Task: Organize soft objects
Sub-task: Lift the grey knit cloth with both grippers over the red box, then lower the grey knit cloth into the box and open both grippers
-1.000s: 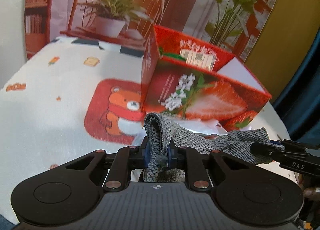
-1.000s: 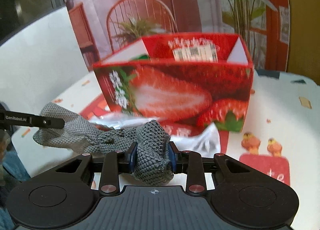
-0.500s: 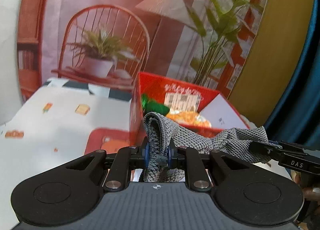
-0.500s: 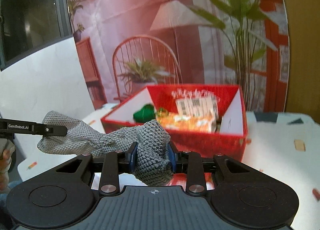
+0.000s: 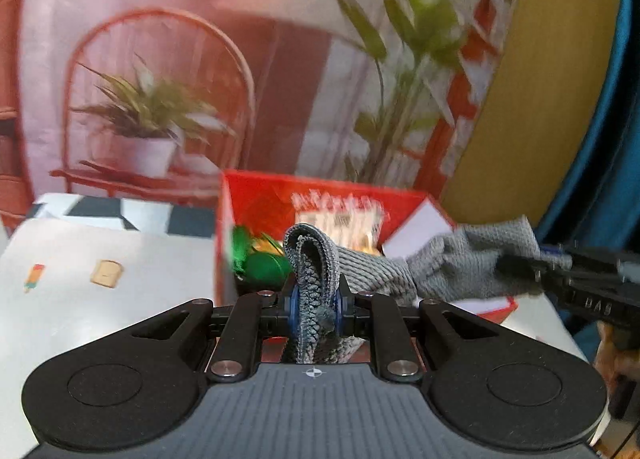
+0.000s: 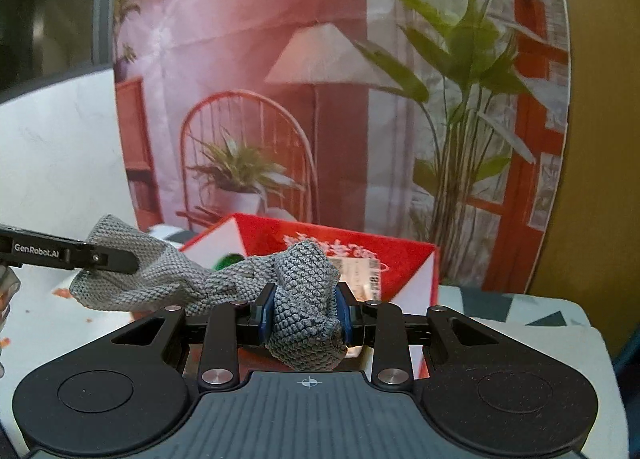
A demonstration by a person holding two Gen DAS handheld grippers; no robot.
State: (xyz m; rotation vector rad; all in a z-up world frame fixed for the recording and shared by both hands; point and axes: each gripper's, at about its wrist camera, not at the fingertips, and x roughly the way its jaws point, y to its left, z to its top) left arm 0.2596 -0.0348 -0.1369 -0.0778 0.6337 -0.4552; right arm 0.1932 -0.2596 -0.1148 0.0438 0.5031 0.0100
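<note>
A grey knitted cloth hangs stretched in the air between both grippers. My left gripper is shut on one bunched end of it. My right gripper is shut on the other end of the grey cloth. In the left wrist view the right gripper shows at the right edge; in the right wrist view the left gripper shows at the left edge. Just beyond and below the cloth stands an open red strawberry-print box, also seen as the red box, holding a green item and an orange packet.
The box sits on a white tablecloth with small cartoon prints. Behind it hangs a printed backdrop of a chair, lamp and plants. A yellow wall and a blue curtain are at the right. A person's hand holds the right gripper.
Both grippers rose with the cloth stretched between them and came closer to the box. The box, seen from its front side before, now shows its open top and contents.
</note>
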